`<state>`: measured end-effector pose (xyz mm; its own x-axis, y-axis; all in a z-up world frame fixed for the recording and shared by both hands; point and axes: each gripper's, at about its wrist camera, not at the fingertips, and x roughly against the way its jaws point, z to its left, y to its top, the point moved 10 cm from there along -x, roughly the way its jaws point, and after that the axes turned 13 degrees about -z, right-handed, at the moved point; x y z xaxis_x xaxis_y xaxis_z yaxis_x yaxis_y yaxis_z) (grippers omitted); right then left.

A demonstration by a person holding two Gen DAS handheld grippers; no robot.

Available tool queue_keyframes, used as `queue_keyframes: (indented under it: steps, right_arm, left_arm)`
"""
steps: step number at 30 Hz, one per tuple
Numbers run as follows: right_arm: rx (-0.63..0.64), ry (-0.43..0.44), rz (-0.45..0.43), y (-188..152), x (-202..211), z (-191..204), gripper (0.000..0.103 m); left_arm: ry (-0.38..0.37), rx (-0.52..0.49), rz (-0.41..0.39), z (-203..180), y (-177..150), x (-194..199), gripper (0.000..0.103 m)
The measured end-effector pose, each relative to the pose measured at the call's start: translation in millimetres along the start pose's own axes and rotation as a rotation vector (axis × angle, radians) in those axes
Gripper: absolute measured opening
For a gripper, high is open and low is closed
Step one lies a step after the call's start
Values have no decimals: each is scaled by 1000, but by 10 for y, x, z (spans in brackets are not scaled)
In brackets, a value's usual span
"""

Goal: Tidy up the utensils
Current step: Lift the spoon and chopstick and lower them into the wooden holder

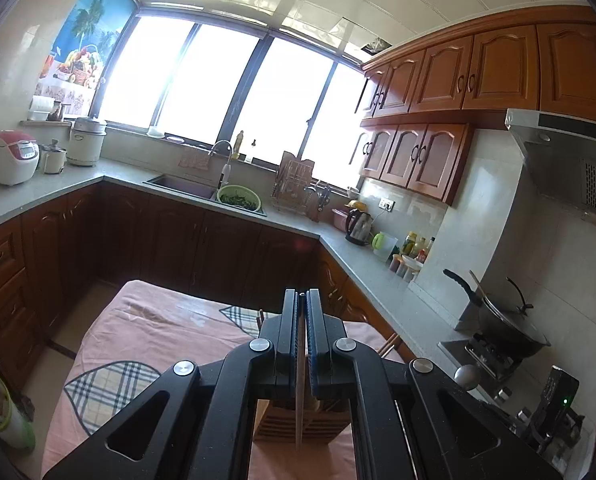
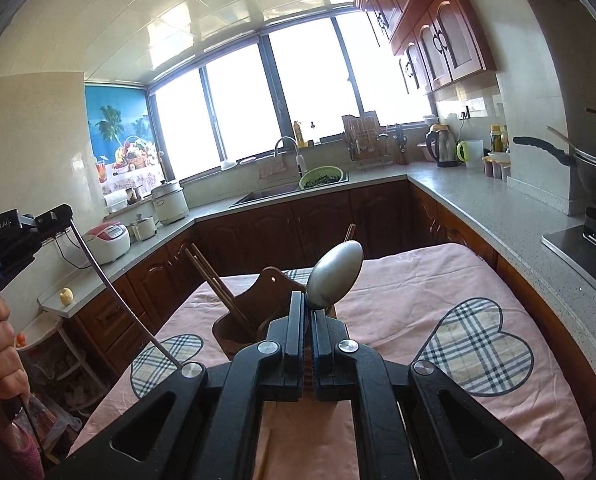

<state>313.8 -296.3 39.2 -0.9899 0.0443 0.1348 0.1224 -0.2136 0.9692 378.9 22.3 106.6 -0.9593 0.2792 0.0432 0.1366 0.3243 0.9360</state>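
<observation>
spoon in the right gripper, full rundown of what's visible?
The dull grey metal spoon looks like matte steel. Its oval bowl stands upright above the right gripper, back toward the camera and tilted slightly right. The gripper is shut on the neck just below the bowl; the handle is hidden. It is held above the dark wooden utensil holder on the pink cloth-covered table, touching only the gripper.

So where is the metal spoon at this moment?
In the right wrist view the metal spoon is clamped in the right gripper, bowl up, just right of the wooden utensil holder with chopsticks.
</observation>
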Motion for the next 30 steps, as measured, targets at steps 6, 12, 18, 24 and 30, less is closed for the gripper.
queue_keyframes:
  steps: [6, 12, 18, 24, 30]
  right_arm:
    - [25, -17, -43, 210, -277, -27, 2]
    - [83, -26, -52, 213, -582, 23, 2]
    - [137, -32, -14, -43, -817, 83, 2]
    - [144, -39, 44, -325, -983, 23, 2]
    - [135, -32, 111, -587, -1119, 6, 2]
  left_arm:
    - [12, -3, -36, 37, 5, -396, 2]
    - [51, 19, -30, 199, -240, -790, 2]
    - [92, 71, 34, 394, -615, -1195, 2]
    - [98, 82, 74, 476, -872, -1472, 2]
    - [106, 61, 113, 458, -1055, -1618, 2]
